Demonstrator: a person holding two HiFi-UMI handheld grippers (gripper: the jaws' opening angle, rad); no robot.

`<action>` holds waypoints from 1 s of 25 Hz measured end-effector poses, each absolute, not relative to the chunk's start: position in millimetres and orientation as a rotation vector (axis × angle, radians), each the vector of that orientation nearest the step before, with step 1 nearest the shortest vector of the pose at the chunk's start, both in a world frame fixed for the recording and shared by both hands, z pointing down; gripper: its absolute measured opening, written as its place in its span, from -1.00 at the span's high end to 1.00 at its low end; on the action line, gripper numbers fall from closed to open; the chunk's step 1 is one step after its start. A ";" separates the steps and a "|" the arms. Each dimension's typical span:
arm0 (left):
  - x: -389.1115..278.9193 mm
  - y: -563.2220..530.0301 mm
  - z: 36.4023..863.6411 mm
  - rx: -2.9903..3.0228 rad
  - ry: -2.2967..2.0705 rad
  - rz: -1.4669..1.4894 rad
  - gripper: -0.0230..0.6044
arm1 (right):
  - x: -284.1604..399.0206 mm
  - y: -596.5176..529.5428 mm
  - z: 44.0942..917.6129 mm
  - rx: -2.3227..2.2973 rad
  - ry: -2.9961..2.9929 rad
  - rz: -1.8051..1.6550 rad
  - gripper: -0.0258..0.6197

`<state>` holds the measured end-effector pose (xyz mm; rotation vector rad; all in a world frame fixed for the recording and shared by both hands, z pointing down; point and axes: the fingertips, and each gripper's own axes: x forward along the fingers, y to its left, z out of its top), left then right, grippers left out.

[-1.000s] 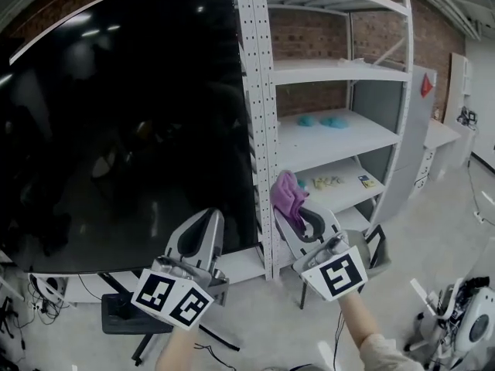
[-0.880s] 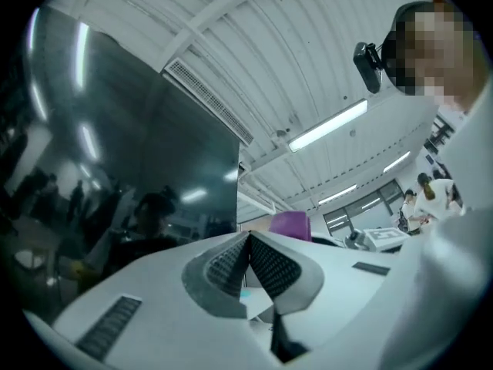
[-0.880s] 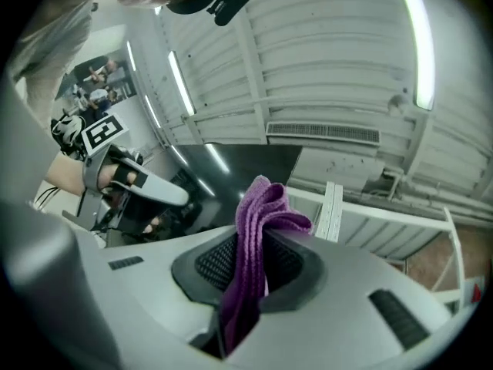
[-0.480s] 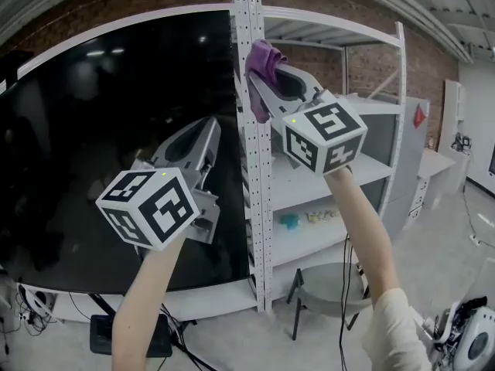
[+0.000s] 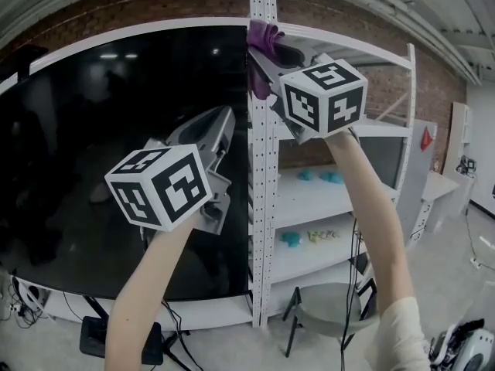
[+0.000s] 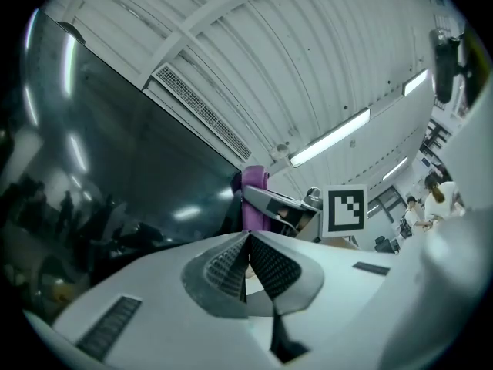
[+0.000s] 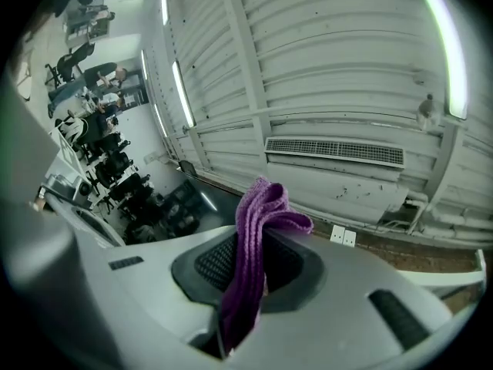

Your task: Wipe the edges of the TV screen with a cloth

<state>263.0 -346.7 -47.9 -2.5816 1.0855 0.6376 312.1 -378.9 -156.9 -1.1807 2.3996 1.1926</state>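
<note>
Head view shows the right gripper (image 5: 269,51), clamping the cloth (image 5: 261,35), risen to the TV screen's (image 5: 116,130) top corner for edge-wiping; the left gripper (image 5: 226,116) is closed and empty.

Purple cloth (image 7: 254,284) pinched between jaws

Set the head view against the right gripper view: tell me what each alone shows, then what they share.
Head view only: white perforated metal shelving rack, small teal objects on a shelf, left gripper.
Right gripper view only: long vent grille, lit strip light, white double wall socket.
Both: right gripper shut on the purple knitted cloth, and the large black TV screen.
</note>
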 end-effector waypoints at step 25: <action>271.2 -348.6 -25.9 -2.502 1.128 0.524 0.88 | 303.7 -378.4 -113.9 -1.129 2.557 1.554 0.75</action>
